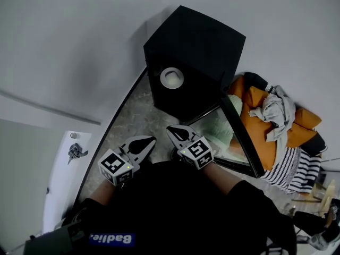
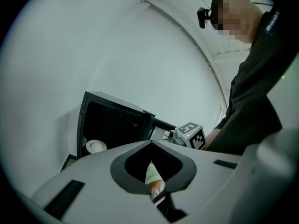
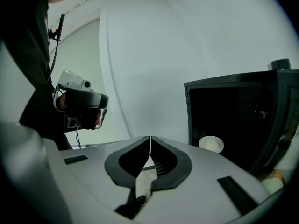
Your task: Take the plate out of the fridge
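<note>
A white plate (image 1: 171, 77) lies inside the open black fridge (image 1: 202, 41), on its dark floor. The fridge door (image 1: 236, 129) hangs open to the right. Both grippers hover in front of the opening, short of the plate. My left gripper (image 1: 151, 139) is shut and empty, and so is my right gripper (image 1: 171, 129) beside it. In the left gripper view the shut tips (image 2: 151, 142) point at the fridge (image 2: 112, 120), with the plate (image 2: 96, 146) low at the left. From the right gripper (image 3: 150, 137), the plate (image 3: 211, 144) sits ahead to the right in the fridge (image 3: 233, 111).
The fridge stands on a grey stone surface (image 1: 125, 126) against a white wall. A heap of orange, grey and striped cloth (image 1: 276, 121) lies to the right of the door. A white panel (image 1: 66, 163) is at the lower left.
</note>
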`<state>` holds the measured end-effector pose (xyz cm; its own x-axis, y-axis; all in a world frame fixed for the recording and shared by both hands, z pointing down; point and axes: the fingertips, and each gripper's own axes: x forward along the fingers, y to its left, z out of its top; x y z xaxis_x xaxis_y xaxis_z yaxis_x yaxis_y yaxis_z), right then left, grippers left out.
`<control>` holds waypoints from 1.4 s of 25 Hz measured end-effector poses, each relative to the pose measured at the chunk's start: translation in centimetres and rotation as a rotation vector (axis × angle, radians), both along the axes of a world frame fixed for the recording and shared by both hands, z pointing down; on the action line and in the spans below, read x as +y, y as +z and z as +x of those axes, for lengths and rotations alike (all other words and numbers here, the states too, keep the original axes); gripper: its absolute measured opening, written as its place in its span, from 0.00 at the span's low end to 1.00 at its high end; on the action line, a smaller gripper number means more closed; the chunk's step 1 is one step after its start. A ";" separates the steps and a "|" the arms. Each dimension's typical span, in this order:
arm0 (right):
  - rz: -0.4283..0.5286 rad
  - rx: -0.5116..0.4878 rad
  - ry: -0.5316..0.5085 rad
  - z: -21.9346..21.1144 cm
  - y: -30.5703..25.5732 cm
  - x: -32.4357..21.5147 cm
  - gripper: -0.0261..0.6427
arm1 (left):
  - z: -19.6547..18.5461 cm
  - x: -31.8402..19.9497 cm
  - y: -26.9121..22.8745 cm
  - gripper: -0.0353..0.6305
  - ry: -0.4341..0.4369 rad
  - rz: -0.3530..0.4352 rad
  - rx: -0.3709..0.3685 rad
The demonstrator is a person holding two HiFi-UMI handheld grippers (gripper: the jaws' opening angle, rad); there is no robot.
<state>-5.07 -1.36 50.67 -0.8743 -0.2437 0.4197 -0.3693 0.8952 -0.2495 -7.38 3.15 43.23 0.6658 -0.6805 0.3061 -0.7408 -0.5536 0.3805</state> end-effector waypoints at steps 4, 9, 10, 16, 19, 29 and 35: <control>-0.004 0.005 0.029 -0.4 0.0 -0.6 0.06 | -0.5 -0.5 -0.3 0.05 0.038 0.014 0.001; -0.007 0.013 0.066 -0.8 0.3 -1.6 0.06 | -1.2 -1.2 -0.3 0.05 0.065 0.007 0.004; -0.007 0.013 0.070 -0.9 0.3 -1.8 0.06 | -1.2 -1.4 -0.3 0.05 0.070 0.006 0.003; -0.010 0.015 0.094 -0.8 0.9 -2.8 0.06 | -1.5 -1.9 0.2 0.05 0.087 0.004 -0.007; -0.010 0.018 0.119 -0.7 1.5 -3.4 0.06 | -2.0 -1.9 0.4 0.05 0.083 0.001 -0.008; -0.030 0.012 0.165 -1.6 2.5 -5.5 0.06 | -3.3 -2.0 0.8 0.05 0.058 -0.021 -0.014; -0.052 0.007 0.215 -1.7 3.5 -7.3 0.06 | -3.7 -2.6 0.0 0.05 0.048 -0.006 -0.021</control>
